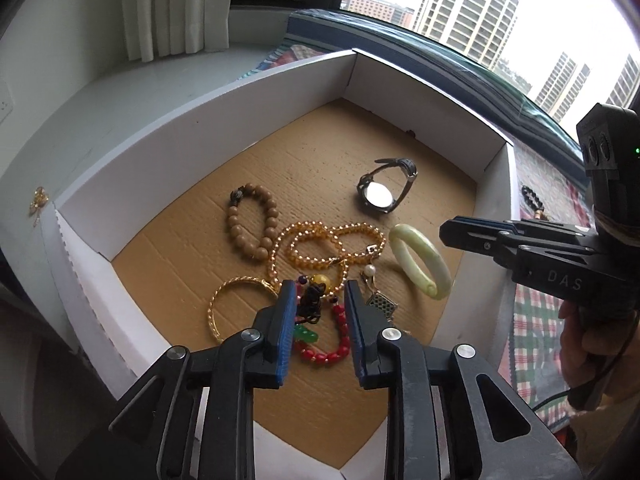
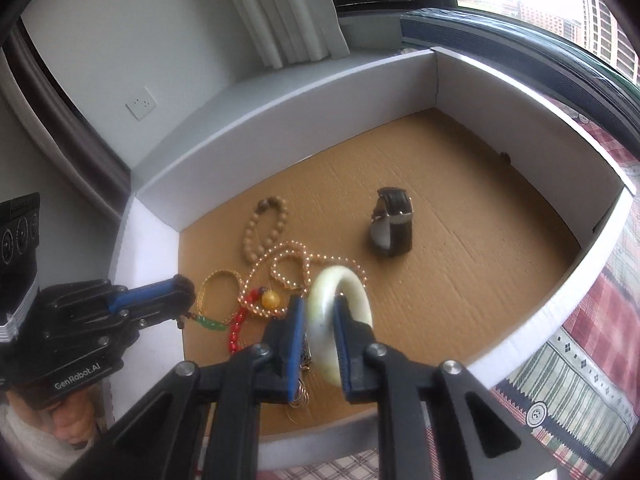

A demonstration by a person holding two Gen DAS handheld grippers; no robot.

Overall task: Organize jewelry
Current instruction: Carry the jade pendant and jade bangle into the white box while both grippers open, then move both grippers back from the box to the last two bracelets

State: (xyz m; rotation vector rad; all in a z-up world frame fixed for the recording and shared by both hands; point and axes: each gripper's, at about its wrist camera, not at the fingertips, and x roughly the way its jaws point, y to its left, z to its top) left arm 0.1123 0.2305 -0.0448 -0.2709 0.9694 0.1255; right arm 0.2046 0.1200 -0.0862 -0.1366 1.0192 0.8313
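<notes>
A white-walled box (image 1: 208, 128) with a brown cardboard floor holds the jewelry. My left gripper (image 1: 318, 294) is open above a red bead bracelet (image 1: 340, 344) with a black cord, a yellow bead and a green charm. My right gripper (image 2: 318, 310) has its pads on either side of the pale green jade bangle (image 2: 320, 344); in the left wrist view the bangle (image 1: 420, 262) lies on the floor and the right gripper (image 1: 444, 234) hovers beside it. Nearby lie a brown bead bracelet (image 1: 252, 224), amber bead strands (image 1: 320, 248), a gold bangle (image 1: 228, 300) and a wristwatch (image 1: 384, 192).
A small gold piece (image 1: 39, 200) sits on the white ledge left of the box. A dark bead bracelet (image 1: 532, 198) lies on the plaid cloth right of the box. A pendant and thin rings (image 2: 300, 396) lie under my right gripper. A window is behind.
</notes>
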